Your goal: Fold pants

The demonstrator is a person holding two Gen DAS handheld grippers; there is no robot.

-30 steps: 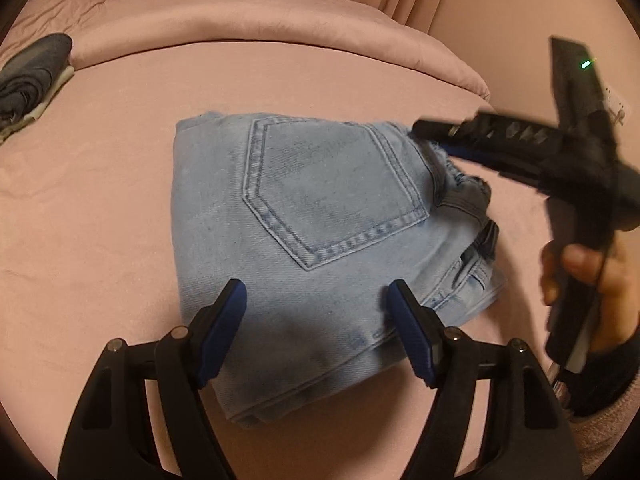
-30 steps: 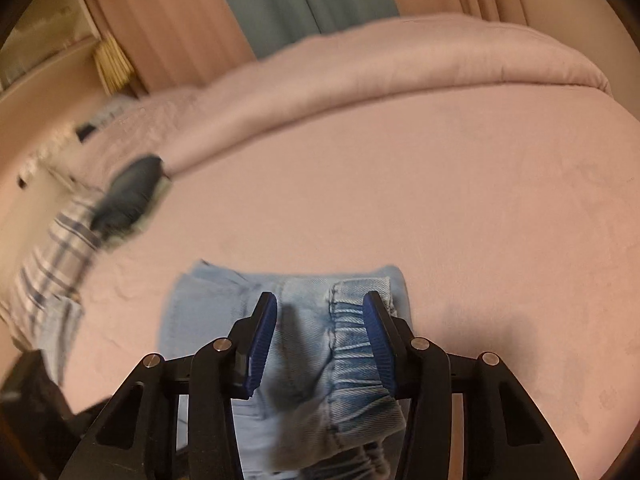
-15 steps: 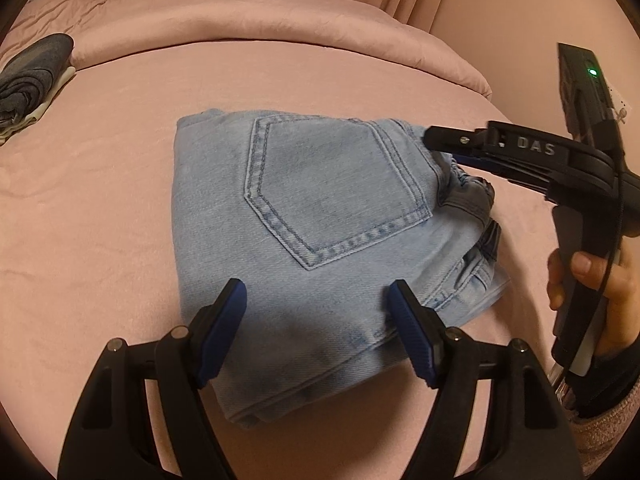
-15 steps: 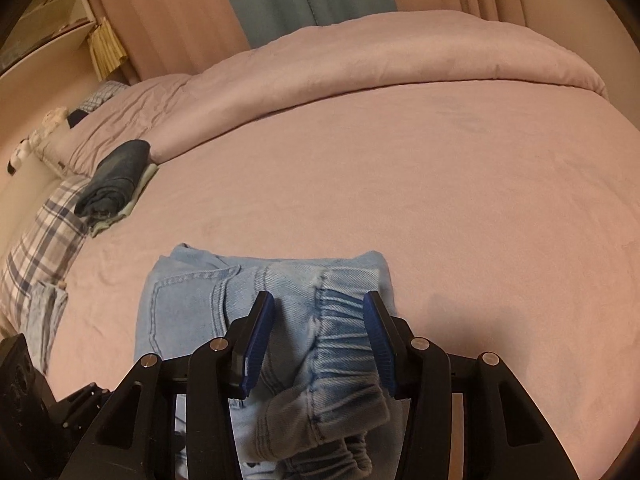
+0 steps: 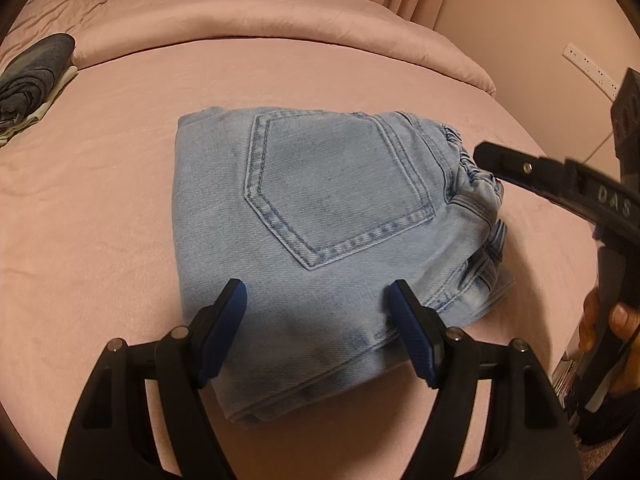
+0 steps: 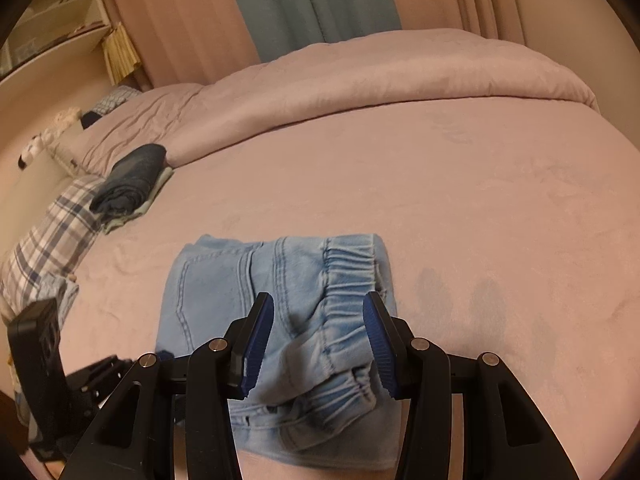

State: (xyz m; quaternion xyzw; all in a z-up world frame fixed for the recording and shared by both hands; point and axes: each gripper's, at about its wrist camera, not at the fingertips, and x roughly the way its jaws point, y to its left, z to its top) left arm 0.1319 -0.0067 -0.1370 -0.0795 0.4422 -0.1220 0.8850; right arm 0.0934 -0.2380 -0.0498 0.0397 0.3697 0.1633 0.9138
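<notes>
Folded light-blue pants lie mid-bed (back pocket up). Left claw spread wide above near edge, gripping nothing. Right claw part-open over elastic waistband, empty.

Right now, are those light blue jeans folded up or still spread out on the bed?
Folded. The jeans lie as a compact stacked bundle on the pink bed, back pocket on top, with the elastic waistband bunched at one edge.
</notes>
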